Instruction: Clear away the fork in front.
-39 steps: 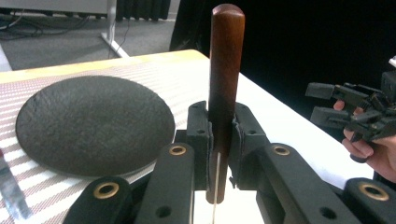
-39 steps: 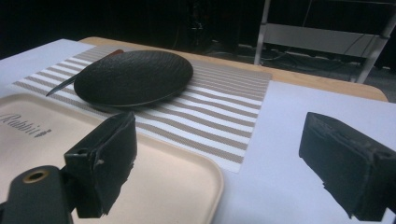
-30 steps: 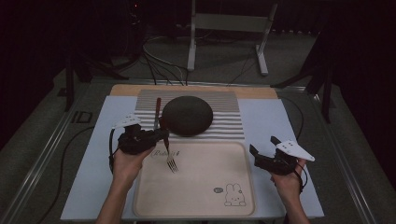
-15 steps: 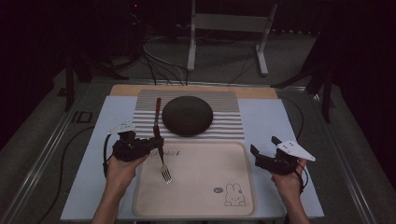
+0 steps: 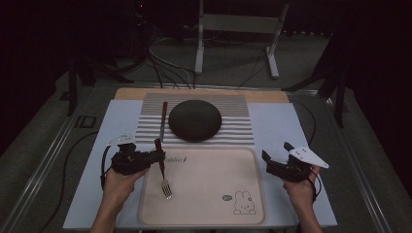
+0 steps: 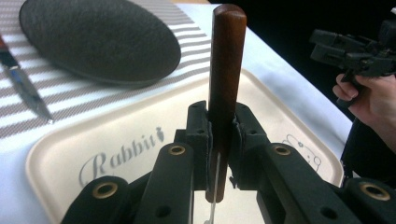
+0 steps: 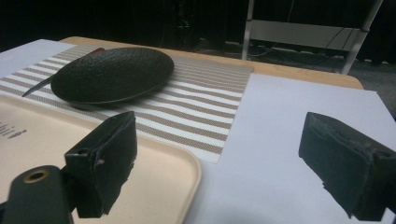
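the left gripper (image 5: pixel 154 156) has its fingers (image 6: pixel 198 135) clamped on the brown wooden handle of a fork (image 5: pixel 162 170), whose tines rest on the beige rabbit-print tray (image 5: pixel 214 213) near its left edge. the right gripper (image 5: pixel 276 156) hovers beside the tray's right rim, fingers (image 7: pixel 105 161) spread wide and empty. behind the tray, a dark round plate (image 5: pixel 195 120) sits on a striped placemat (image 5: pixel 238 131), a knife (image 5: pixel 163 120) just left of it.
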Action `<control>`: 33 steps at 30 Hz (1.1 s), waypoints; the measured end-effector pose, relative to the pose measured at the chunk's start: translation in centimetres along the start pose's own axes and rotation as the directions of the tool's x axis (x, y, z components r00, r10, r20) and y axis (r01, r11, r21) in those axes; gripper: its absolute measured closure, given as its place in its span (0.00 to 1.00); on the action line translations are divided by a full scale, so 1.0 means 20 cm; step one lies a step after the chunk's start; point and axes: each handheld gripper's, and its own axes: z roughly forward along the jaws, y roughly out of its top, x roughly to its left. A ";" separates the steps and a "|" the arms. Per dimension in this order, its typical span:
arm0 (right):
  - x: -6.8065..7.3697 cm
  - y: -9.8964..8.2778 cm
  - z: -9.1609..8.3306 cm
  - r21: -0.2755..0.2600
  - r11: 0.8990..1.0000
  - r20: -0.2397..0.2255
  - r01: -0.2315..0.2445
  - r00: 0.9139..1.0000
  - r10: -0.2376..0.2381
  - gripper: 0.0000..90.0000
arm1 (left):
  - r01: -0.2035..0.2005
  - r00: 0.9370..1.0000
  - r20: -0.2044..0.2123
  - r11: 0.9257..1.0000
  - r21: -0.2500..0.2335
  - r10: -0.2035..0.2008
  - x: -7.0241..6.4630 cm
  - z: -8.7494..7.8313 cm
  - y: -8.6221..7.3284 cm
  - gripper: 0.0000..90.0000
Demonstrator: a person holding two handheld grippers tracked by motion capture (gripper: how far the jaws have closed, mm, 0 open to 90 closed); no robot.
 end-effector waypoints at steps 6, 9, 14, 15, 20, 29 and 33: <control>-0.01 0.00 0.00 -0.004 1.000 0.009 -0.006 1.000 0.006 0.13 | 0.043 0.999 0.022 0.998 0.039 -0.044 0.04 -0.01 -0.05 0.89; 0.00 0.00 0.00 -0.001 1.000 0.009 -0.004 1.000 0.004 0.13 | 0.066 0.996 0.047 0.995 0.068 -0.070 0.07 0.00 -0.06 0.89; 0.00 -0.01 0.01 0.004 1.000 0.006 -0.001 1.000 0.001 0.13 | 0.038 0.999 -0.011 0.992 0.120 -0.037 0.10 0.07 -0.09 0.85; 0.00 -0.01 0.01 0.004 1.000 0.005 -0.001 1.000 0.001 0.13 | 0.043 0.999 -0.016 0.991 0.124 -0.041 0.11 0.08 -0.11 0.85; 0.00 -0.01 0.00 0.003 1.000 0.005 -0.002 1.000 0.002 0.13 | 0.075 0.997 -0.021 0.990 0.116 -0.073 0.18 0.13 -0.16 0.81; 0.00 -0.01 0.00 -0.002 1.000 0.004 0.001 1.000 -0.001 0.13 | 0.098 0.994 -0.055 0.986 0.133 -0.091 0.24 0.13 -0.21 0.76; -0.01 -0.01 0.00 -0.001 1.000 0.003 0.001 1.000 -0.001 0.13 | 0.102 0.993 -0.080 0.982 0.157 -0.090 0.24 0.14 -0.23 0.71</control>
